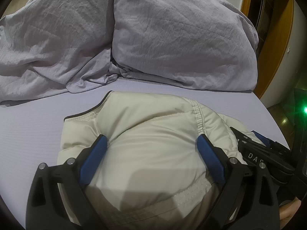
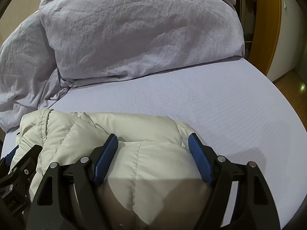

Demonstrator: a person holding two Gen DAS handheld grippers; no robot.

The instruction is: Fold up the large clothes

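Both grippers, left gripper [image 1: 151, 143] & right gripper [image 2: 152, 142], sit w/ jaws apart, straddling the folded cream puffer jacket [image 1: 145, 126] on the bed [image 2: 220, 99]; I press down, prob. to flatten the bulky fold.

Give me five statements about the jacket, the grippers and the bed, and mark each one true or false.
1. The cream puffer jacket lies on the lilac bed sheet. True.
2. The left gripper is shut flat with nothing between its pads. False: its jaws stand wide, with jacket bulging between them.
3. The right gripper straddles a stitched panel of the jacket. True.
4. The pillow lies on top of the jacket. False: it lies beyond, apart from it.
5. The jacket is dark blue. False: cream.
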